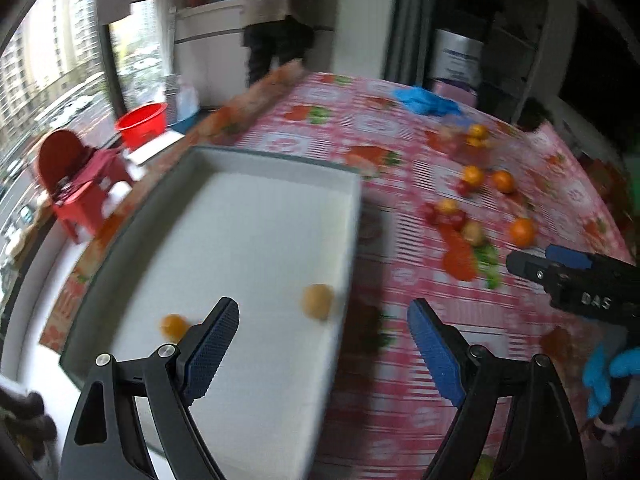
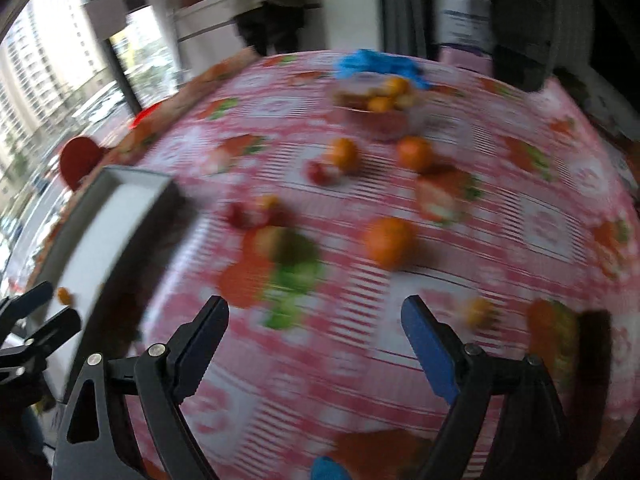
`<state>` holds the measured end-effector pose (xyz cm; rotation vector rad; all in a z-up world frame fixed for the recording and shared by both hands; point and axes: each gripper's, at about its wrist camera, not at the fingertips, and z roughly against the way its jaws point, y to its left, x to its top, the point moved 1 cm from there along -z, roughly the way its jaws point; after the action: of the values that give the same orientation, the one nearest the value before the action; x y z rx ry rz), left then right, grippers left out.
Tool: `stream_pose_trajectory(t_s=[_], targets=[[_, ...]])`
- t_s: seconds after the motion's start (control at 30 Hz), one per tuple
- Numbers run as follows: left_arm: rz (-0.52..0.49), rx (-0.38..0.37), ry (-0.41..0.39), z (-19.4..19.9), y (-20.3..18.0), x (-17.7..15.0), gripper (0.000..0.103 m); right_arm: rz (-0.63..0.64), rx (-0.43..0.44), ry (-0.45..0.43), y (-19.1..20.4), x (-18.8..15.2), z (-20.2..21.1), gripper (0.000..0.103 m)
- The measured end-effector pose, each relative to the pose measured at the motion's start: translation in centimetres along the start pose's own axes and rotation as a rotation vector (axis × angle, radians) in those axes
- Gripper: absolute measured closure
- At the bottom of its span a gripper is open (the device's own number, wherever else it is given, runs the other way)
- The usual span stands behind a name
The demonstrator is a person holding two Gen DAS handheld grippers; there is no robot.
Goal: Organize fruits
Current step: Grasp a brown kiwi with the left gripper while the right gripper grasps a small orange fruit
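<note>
Barely begun: two small orange fruits (image 1: 318,301) lie in the white rectangular tray (image 1: 248,168) ahead of the spread, empty left gripper (image 1: 323,314); several oranges (image 2: 388,241) wait beyond the right gripper (image 2: 315,312), equally spread.

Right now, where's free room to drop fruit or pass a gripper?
Most of the white tray floor is bare; only two small fruits sit near its close end, an orange one and a yellowish one. The tablecloth just ahead of the right gripper is open too. Crowded: the loose fruit cluster right of the tray, up to the clear container.
</note>
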<state>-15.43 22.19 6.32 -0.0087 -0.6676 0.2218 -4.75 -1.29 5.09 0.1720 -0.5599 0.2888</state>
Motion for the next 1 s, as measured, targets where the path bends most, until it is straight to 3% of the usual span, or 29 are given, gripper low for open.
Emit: stream_pose_trajectory(t_s=[0.2,0.33,0.57,0.67,0.87,0.9,1.0], targets=[[-0.097,-0.046,0.049,-1.6,-5.5,0.7,0.016,-0.062,-0.1,0.032,-5.2,-1.9,-0.8,0.013],[-0.093,-0.072,0.09,-3.5,-7.9,1.8,0.016,-0.091,-0.125,0.035,-6.9,-2.3,-1.5,0.013],[-0.079,-0.058,0.105,-6.9,-10.8,3.7,0.016,-0.075,-0.147,0.021,-7.5,-1.9,-2.9,0.012],[-0.074,-0.066,0.123,-8.5,-11.9,4.4,0.016,-0.062,-0.127,0.012,-7.5,-2.1,-3.3,0.0],[-0.05,-0.055,0.138,-11.1,-13.4,5.2,0.016,-0.039,-0.144,-0.011,-7.1,-2.7,-3.3,0.0],[-0.048,-0.05,0.142,-11.4,-13.5,5.2,0.027,-0.038,-0.146,-0.01,-7.3,-2.5,-3.3,0.0],[-0.038,-0.041,0.175,-12.6,-13.6,5.3,0.035,-0.048,-0.147,0.004,-7.4,-2.1,-3.4,0.0]])
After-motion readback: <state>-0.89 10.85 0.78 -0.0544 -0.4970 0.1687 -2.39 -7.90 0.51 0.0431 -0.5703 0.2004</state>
